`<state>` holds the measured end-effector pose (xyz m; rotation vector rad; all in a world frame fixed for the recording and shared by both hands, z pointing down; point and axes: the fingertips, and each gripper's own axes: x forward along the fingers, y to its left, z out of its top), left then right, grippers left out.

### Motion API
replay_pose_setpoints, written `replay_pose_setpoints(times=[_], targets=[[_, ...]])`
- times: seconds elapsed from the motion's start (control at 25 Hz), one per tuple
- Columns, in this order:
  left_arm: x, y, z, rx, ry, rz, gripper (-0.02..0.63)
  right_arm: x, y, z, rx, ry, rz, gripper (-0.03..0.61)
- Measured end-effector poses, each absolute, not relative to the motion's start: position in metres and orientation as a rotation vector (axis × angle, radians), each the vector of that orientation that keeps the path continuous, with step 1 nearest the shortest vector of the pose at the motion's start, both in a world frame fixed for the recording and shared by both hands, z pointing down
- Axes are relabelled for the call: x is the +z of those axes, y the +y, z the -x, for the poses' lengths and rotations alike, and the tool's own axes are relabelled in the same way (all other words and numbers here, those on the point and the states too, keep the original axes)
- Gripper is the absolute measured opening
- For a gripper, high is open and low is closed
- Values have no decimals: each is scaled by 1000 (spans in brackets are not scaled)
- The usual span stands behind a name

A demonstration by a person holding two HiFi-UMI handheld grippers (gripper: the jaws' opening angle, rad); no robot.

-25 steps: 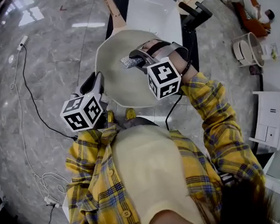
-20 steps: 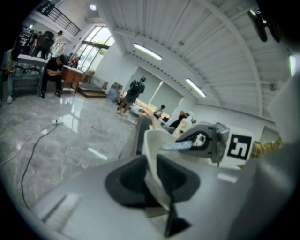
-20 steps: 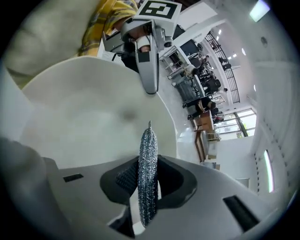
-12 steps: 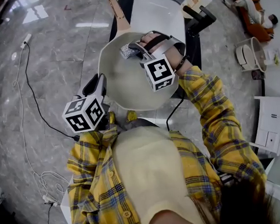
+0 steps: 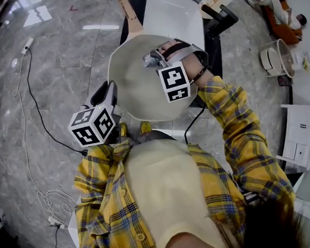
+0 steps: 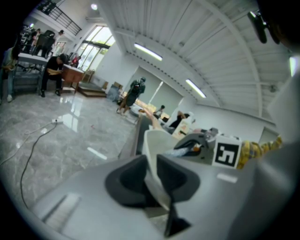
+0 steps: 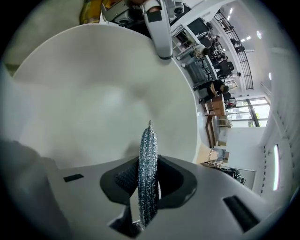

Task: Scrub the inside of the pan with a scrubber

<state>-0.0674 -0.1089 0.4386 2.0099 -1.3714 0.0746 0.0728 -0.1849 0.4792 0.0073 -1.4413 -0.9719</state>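
Observation:
A cream pan [image 5: 133, 87] with a pale wooden handle [image 5: 127, 9] is held tilted in front of the person. My left gripper [image 5: 111, 93] is shut on its near-left rim; in the left gripper view the thin rim [image 6: 157, 157] runs between the two dark pads. My right gripper [image 5: 153, 59] is shut on a silvery wire scrubber [image 5: 149, 59] over the pan's far inner side. In the right gripper view the scrubber [image 7: 147, 164] stands edge-on between the pads, its tip at the pan's inner surface [image 7: 98, 93]. The left gripper [image 7: 159, 28] shows at the pan's rim there.
Beyond the pan stands a dark table with a white tray [image 5: 172, 12]. A black cable [image 5: 33, 98] trails over the marble floor at left. A white cabinet [image 5: 297, 131] and a round basket [image 5: 272, 55] stand at right. People sit and stand far off [image 6: 51, 72].
My right gripper has carried the scrubber from the pan's middle toward its far rim, then a little to the right. The left gripper and pan have barely moved.

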Motion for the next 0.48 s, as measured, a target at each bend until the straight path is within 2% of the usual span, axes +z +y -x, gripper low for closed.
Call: replay_pose_setpoints(times=[0.48], targets=[[439,-110,69,77,-1355,-2024,71,489,-150,-102,-714,-1388,58,86]])
